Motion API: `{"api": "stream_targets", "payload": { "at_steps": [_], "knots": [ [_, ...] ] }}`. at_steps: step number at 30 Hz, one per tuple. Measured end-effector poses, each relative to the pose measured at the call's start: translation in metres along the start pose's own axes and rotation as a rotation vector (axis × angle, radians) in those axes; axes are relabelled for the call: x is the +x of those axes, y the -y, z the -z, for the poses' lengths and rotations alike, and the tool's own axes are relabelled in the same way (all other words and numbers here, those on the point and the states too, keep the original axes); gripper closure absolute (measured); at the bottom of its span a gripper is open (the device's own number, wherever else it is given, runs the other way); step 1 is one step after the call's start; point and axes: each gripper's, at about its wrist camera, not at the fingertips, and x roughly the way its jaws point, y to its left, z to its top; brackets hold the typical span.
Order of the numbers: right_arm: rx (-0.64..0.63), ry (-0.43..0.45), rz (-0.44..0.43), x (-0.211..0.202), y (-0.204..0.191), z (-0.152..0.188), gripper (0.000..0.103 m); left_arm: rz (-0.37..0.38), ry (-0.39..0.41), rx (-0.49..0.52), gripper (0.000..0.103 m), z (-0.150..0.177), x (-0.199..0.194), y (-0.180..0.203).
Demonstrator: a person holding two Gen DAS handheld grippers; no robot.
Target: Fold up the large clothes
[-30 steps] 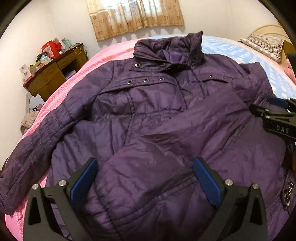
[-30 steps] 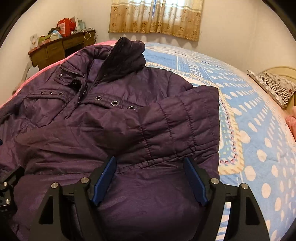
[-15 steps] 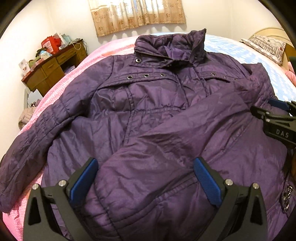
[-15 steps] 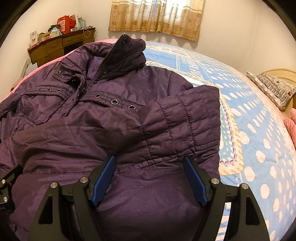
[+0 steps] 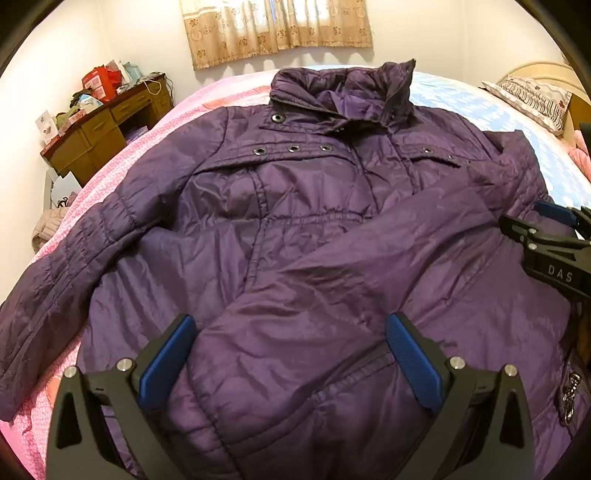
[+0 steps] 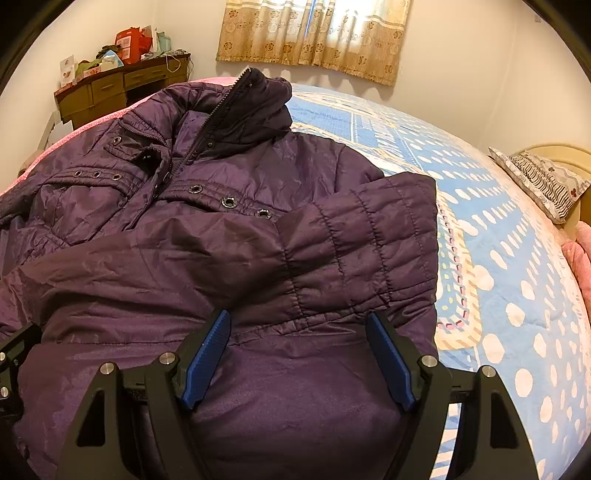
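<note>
A large purple quilted jacket [image 5: 295, 229] lies front-up on the bed, collar [image 5: 343, 92] at the far end. One sleeve [image 5: 66, 273] stretches out to the left. The other sleeve is folded across the chest, and its stitched cuff [image 6: 369, 251] ends at the jacket's right edge. My left gripper [image 5: 290, 321] is open low over the hem area, with fabric bulging between its blue pads [image 5: 168, 354] but not pinched. My right gripper [image 6: 297, 319] is open just below the folded cuff and also shows at the right edge [image 5: 554, 254] of the left wrist view.
The bed carries a pink blanket [image 5: 207, 107] on the left and a blue dotted cover [image 6: 517, 266] on the right. A cluttered wooden desk [image 5: 107, 125] stands against the back-left wall. A striped pillow [image 6: 543, 181] lies at the far right, and a curtain [image 6: 314, 33] hangs behind.
</note>
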Motion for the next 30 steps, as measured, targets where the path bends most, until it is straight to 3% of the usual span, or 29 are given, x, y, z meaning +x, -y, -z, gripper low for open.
{"api": "stream_targets", "payload": {
  "at_steps": [7,10,12,14,16,19,23,26,29,30],
  "knots": [
    [-0.003,-0.010,0.000,0.000,0.000,-0.002,0.026,-0.001,0.001,0.002,0.000,0.000,-0.001,0.000],
    [-0.027,-0.092,-0.042,-0.010,0.010,-0.015,0.026,0.041,-0.025,-0.003,0.001,-0.005,-0.012,-0.010],
    [0.068,-0.032,-0.064,-0.046,0.025,-0.020,0.026,0.046,0.009,-0.004,0.003,-0.005,-0.035,-0.021],
    [0.125,0.025,-0.156,-0.082,0.031,-0.017,0.023,0.072,0.091,-0.044,0.002,0.000,-0.071,-0.045],
    [0.110,0.043,-0.204,-0.106,0.023,-0.010,0.022,0.087,0.170,-0.091,0.000,0.013,-0.106,-0.079],
    [0.024,0.102,-0.286,-0.143,-0.010,0.015,0.022,0.032,0.214,-0.160,0.000,0.036,-0.133,-0.132],
    [-0.041,0.169,-0.372,-0.172,-0.046,0.044,0.022,-0.093,0.196,-0.304,0.000,0.079,-0.147,-0.225],
    [-0.066,0.211,-0.395,-0.185,-0.065,0.059,0.022,-0.185,0.192,-0.478,0.000,0.112,-0.157,-0.299],
    [-0.063,0.232,-0.417,-0.196,-0.077,0.069,0.022,-0.173,0.208,-0.698,0.000,0.146,-0.172,-0.365],
    [-0.065,0.238,-0.418,-0.199,-0.080,0.071,0.022,-0.131,0.228,-0.748,0.000,0.156,-0.176,-0.379]
  ]
}}
